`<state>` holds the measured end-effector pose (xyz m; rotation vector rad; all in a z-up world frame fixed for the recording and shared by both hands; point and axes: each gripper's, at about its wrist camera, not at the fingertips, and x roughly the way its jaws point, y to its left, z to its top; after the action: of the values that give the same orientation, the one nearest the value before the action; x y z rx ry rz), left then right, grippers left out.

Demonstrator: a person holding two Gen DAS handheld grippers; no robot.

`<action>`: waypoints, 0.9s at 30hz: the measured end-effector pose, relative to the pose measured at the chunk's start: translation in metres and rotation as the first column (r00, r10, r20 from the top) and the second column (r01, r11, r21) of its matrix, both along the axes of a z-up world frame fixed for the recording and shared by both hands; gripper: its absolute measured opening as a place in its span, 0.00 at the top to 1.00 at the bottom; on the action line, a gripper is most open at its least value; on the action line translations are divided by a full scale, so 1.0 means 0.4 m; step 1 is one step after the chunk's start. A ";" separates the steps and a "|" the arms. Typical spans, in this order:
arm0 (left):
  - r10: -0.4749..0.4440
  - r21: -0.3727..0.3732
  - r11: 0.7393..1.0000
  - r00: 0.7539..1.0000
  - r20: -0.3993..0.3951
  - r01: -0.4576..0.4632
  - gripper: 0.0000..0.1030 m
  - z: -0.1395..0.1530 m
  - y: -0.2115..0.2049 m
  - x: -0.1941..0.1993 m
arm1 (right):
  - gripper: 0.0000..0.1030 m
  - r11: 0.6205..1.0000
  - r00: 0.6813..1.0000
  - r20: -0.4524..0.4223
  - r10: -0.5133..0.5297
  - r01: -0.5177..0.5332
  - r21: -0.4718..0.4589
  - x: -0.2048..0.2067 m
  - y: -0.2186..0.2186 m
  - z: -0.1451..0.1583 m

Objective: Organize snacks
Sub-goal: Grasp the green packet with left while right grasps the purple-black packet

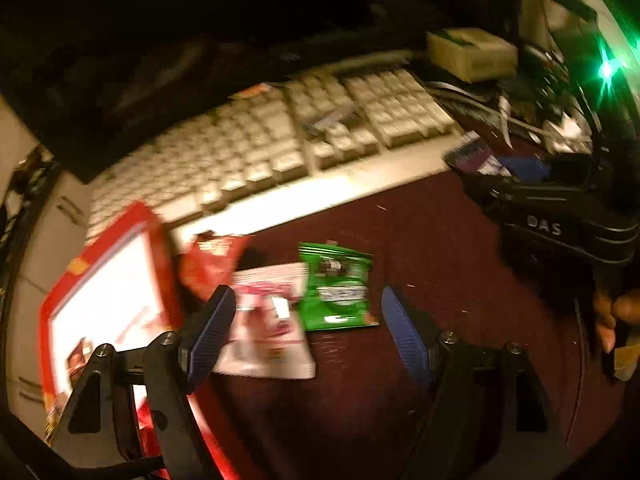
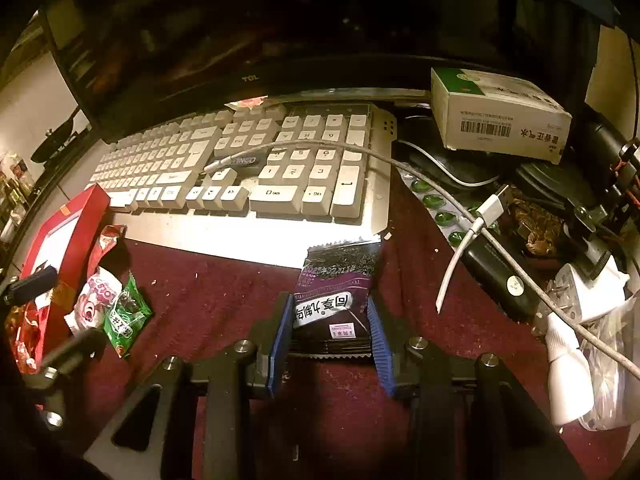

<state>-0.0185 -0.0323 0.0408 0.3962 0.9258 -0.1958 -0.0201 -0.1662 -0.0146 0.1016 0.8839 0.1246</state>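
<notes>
So the right gripper (image 2: 330, 336) has its blue pads squeezed on both side edges of a dark purple snack packet (image 2: 334, 292), which sits between the jaws with its top end poking out ahead of the fingertips toward the keyboard (image 2: 256, 168). The packet looks like a flat foil sachet: light, crinkly, a bit slick. I'd guess it buckles if pinched hard across the width, so a hold low on the sealed serrated end seems safer than the puffy middle.

The left gripper (image 1: 308, 320) is spread wide with nothing clamped. Just ahead of its jaws lie a pink-and-white packet (image 1: 270, 320), close to the left pad, and a green packet (image 1: 338, 286) sitting roughly mid-gap, slightly beyond the tips. A red packet (image 1: 212, 260) is further out to the left, beside the red box (image 1: 108, 280), which I'm assuming is where the snacks go.

These all look soft and feather-light, lying flat on the maroon desk mat (image 1: 440, 240), so scooping an edge is the tricky bit. The left view is blurry, so I can't tell if the pad touches the pink one.
</notes>
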 end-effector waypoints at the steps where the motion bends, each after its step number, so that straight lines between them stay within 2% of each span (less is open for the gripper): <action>1: -0.023 0.011 1.000 1.000 -0.013 0.023 0.26 -0.008 -0.012 0.004 | 0.62 1.000 1.000 0.001 0.001 -0.001 -0.019 -0.003 0.005 0.000; 4: -0.040 0.054 0.998 0.998 -0.041 0.043 0.26 -0.036 -0.039 0.025 | 0.62 1.000 1.000 -0.001 -0.002 0.002 -0.017 0.001 0.004 0.000; 8: -0.026 -0.011 1.000 0.997 -0.078 0.025 0.27 -0.042 -0.029 0.061 | 0.62 1.000 1.000 -0.011 -0.006 0.007 0.017 0.009 -0.001 -0.001; 10: -0.019 -0.059 0.998 0.995 -0.101 0.013 0.33 -0.043 -0.021 0.064 | 0.62 1.000 1.000 -0.014 -0.008 0.008 0.026 0.009 -0.006 0.000; 11: -0.022 -0.087 0.996 0.994 -0.108 0.013 0.40 -0.043 -0.016 0.060 | 0.62 1.000 1.000 -0.015 -0.007 0.008 0.029 0.008 -0.008 0.000; 14: -0.019 -0.123 0.992 0.994 -0.110 0.006 0.49 -0.043 -0.006 0.042 | 0.62 0.999 1.000 -0.017 -0.008 0.008 0.034 0.010 -0.011 0.000; 15: -0.022 -0.136 0.991 0.993 -0.113 0.006 0.59 -0.043 -0.003 0.036 | 0.62 0.999 1.000 -0.017 -0.008 0.008 0.034 0.010 -0.011 0.000; 16: -0.029 -0.158 0.987 0.992 -0.121 0.010 0.63 -0.044 0.000 0.031 | 0.62 0.999 1.000 -0.015 -0.008 0.008 0.034 0.010 -0.010 0.000; 22: -0.013 -0.183 0.983 0.995 -0.097 -0.005 0.67 -0.044 -0.005 0.003 | 0.62 0.999 1.000 -0.011 -0.008 0.008 0.034 0.010 -0.011 0.001; 27: -0.052 -0.231 0.973 0.995 -0.088 0.030 0.67 -0.045 -0.039 -0.063 | 0.62 0.999 1.000 -0.008 -0.009 0.010 0.045 0.006 -0.014 0.000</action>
<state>-0.0439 -0.0479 0.0226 0.1934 0.9755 -0.3582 -0.0176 -0.1718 -0.0144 0.1482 0.8888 0.1350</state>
